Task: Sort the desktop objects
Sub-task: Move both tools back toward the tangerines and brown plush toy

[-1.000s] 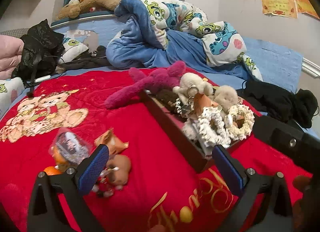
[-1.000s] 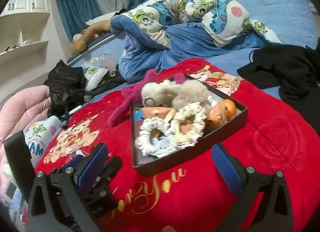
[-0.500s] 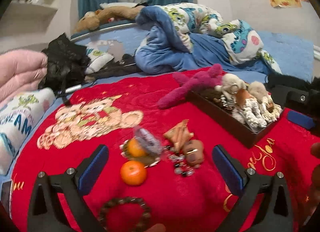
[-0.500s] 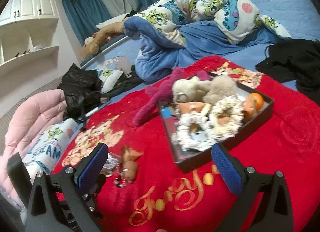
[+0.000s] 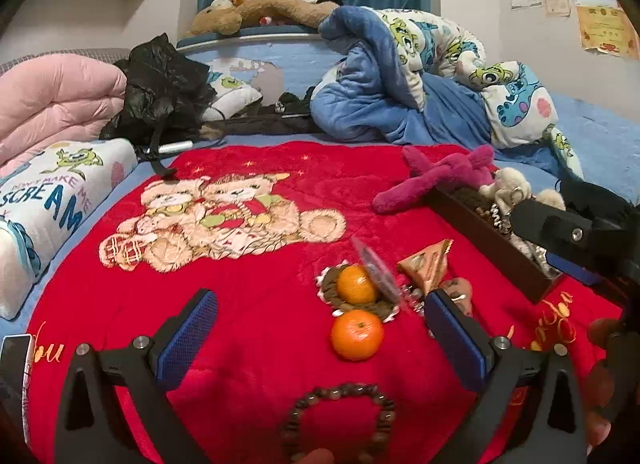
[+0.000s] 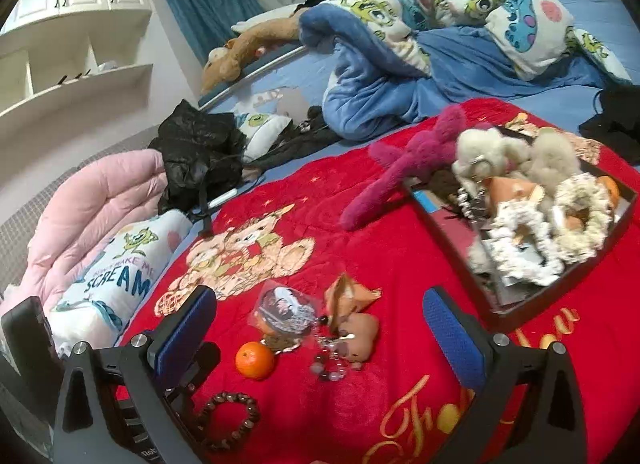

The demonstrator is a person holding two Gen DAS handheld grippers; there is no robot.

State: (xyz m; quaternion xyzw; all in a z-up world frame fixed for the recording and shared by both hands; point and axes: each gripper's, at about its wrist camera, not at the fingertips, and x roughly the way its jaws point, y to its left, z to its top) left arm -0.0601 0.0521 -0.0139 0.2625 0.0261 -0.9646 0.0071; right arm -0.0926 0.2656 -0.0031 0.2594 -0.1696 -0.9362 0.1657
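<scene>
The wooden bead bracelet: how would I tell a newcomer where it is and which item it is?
Start at the red blanket with the teddy-bear print, then look at its near edge, in front of the loose pile of small items. The bead bracelet lies alone there, just nearer than the single orange. It is a flat ring of dark brown round beads, unlike the pale frilly rings in the tray.

Bare red blanket left of tangerines

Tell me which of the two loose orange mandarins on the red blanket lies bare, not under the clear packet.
The nearer orange mandarin, alone on the red blanket. The farther orange mandarin sits on a brown scrunchie, partly under the clear packet.
</scene>
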